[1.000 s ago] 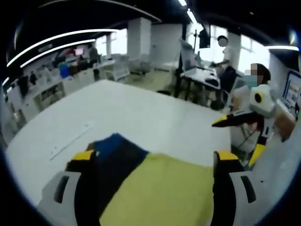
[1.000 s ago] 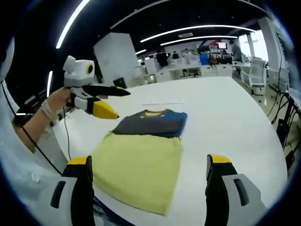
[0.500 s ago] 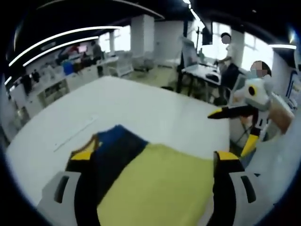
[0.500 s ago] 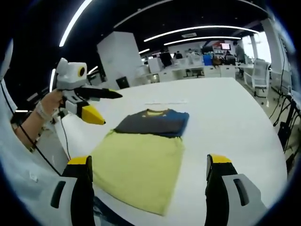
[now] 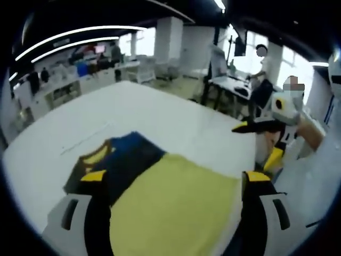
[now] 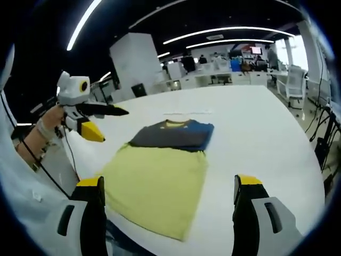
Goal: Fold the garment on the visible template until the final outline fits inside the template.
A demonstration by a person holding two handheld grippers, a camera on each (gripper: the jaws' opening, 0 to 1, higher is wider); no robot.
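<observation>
A folded garment (image 5: 125, 157), dark grey and blue with a yellow collar, lies flat on the white table (image 5: 160, 109). Its near edge meets a yellow rectangular sheet (image 5: 176, 210). The same garment (image 6: 173, 134) and yellow sheet (image 6: 157, 184) lie between my jaws in the right gripper view. My left gripper (image 5: 175, 178) hovers open above the sheet, holding nothing. It appears as the left gripper (image 6: 114, 126) held in a hand off the table's left edge, jaws apart. My right gripper (image 6: 168, 182) is open and empty. From the other side, the right gripper (image 5: 250, 145) hangs beyond the table edge.
The table (image 6: 256, 122) stretches far past the garment, with a faint line marked on it (image 5: 85, 144). Office desks, chairs and people (image 5: 261, 80) stand in the background. A white sleeve (image 6: 26, 192) fills the near left, and cables (image 6: 319, 138) hang at the right edge.
The left gripper has drawn back to the left and away from the garment, still open. The garment and yellow sheet have stayed in place. The right gripper has hardly moved.
</observation>
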